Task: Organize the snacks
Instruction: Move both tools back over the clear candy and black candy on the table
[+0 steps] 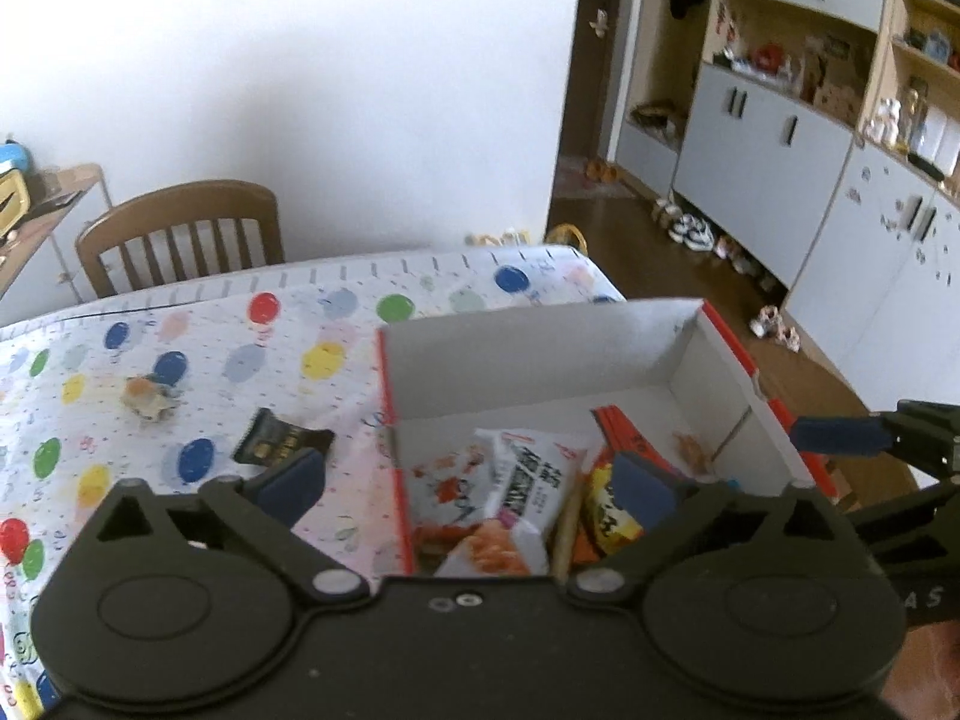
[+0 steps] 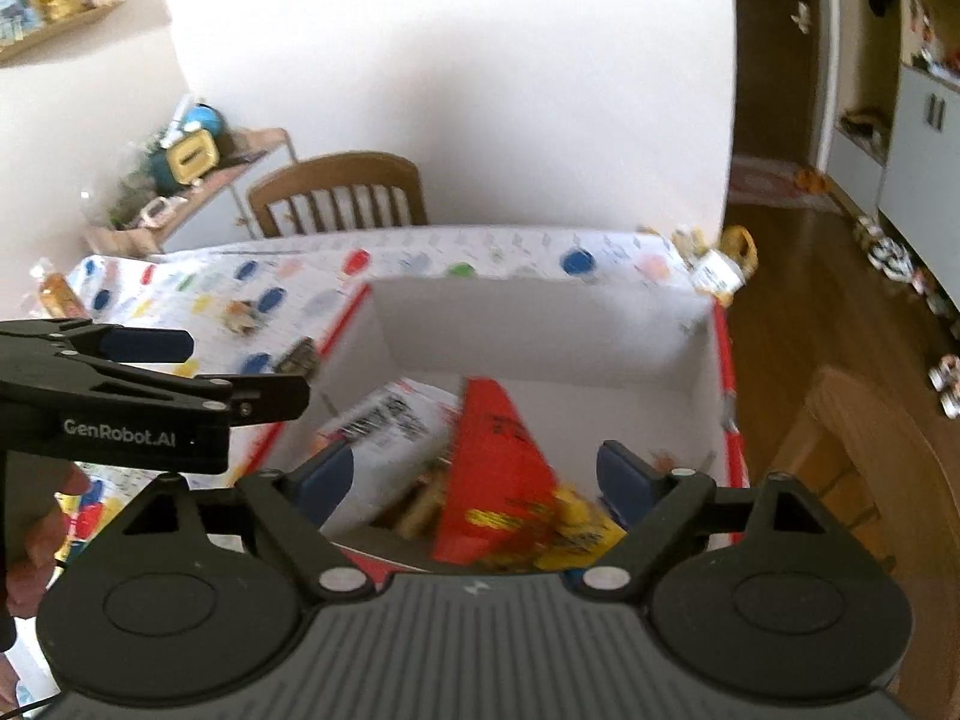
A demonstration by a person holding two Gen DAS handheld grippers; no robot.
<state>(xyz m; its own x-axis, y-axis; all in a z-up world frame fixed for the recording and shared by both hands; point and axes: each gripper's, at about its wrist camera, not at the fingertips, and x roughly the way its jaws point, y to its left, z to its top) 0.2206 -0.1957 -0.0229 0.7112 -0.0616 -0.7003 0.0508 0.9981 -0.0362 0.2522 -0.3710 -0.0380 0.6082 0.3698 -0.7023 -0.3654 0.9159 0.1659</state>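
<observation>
A white cardboard box (image 1: 540,348) with red edges stands on the spotted tablecloth. Inside it lie a white snack packet (image 1: 516,480), a red packet (image 1: 624,432) and a yellow packet (image 1: 606,516). My left gripper (image 1: 468,486) hovers open over the box's near left wall, nothing between its blue pads. My right gripper (image 2: 474,480) is open above the box (image 2: 540,324), over the red packet (image 2: 498,468) and white packet (image 2: 390,420), touching neither. A black packet (image 1: 279,438) and a small wrapped snack (image 1: 147,399) lie on the cloth left of the box.
A wooden chair (image 1: 180,234) stands behind the table (image 1: 360,294). The table's right edge drops to a wood floor with cabinets (image 1: 762,150) and shoes beyond. A cluttered side table (image 2: 198,174) is at the back left. A hand (image 2: 36,540) holds the left gripper.
</observation>
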